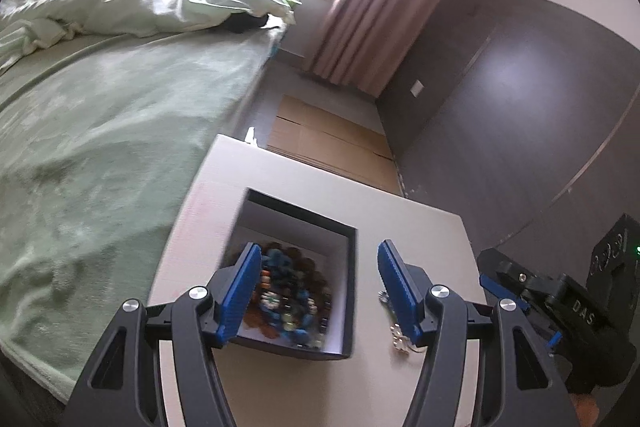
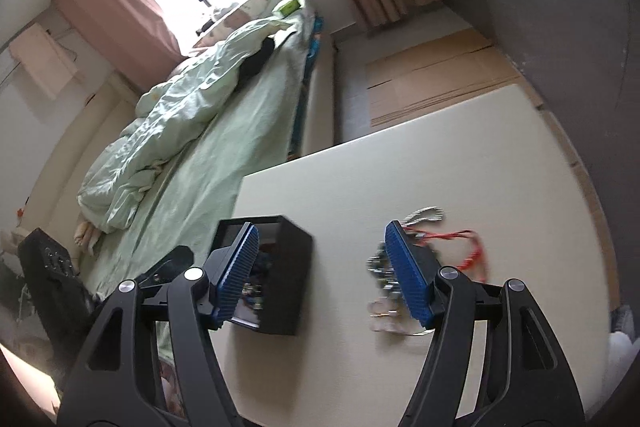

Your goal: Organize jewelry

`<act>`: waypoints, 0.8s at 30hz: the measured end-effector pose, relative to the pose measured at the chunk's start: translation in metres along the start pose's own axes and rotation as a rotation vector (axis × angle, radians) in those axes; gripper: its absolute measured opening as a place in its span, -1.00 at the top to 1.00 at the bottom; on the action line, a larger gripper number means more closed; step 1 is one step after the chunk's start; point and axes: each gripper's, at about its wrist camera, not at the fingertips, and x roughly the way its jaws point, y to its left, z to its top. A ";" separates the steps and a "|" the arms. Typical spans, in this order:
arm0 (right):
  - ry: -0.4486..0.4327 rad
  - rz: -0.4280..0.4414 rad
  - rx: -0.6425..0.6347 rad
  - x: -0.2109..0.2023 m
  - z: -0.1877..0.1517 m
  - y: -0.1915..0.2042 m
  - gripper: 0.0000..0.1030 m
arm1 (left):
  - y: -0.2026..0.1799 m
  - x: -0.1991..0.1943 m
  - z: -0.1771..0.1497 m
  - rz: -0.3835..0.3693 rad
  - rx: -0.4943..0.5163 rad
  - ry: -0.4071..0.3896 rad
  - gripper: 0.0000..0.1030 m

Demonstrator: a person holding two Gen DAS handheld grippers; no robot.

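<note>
Jewelry is lying in two groups on the pale table. One group, a mix of blue, brown and multicoloured beads, is sitting inside the black box, whose open top is facing upward so pieces can be dropped in. The other group is lying loose on the table just right of the box: a small tangle of silver pieces, a red cord and a pale braided strand at its far side. These are judged to be the items not yet sorted.

The left claw is hovering over the box with both jaws spread wide and nothing between them; it is well placed to steady the box or release into it. The right claw is hanging between the box and the loose pile, jaws likewise spread and empty, its right pad over the silver tangle, probably lining up a pickup. Motion blur is obscuring the fine detail of the loose pieces.

A bed with green covers is standing left of the table.
</note>
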 end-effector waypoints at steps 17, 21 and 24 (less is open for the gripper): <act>0.111 -0.188 0.080 0.011 -0.007 -0.082 0.13 | -0.064 0.035 -0.022 -0.093 0.155 0.117 0.25; 0.121 -0.238 0.054 0.024 -0.005 -0.086 0.24 | -0.073 0.051 -0.029 -0.118 0.158 0.167 0.37; 0.145 -0.254 0.028 0.039 -0.006 -0.084 0.29 | -0.080 0.060 -0.034 -0.114 0.176 0.186 0.45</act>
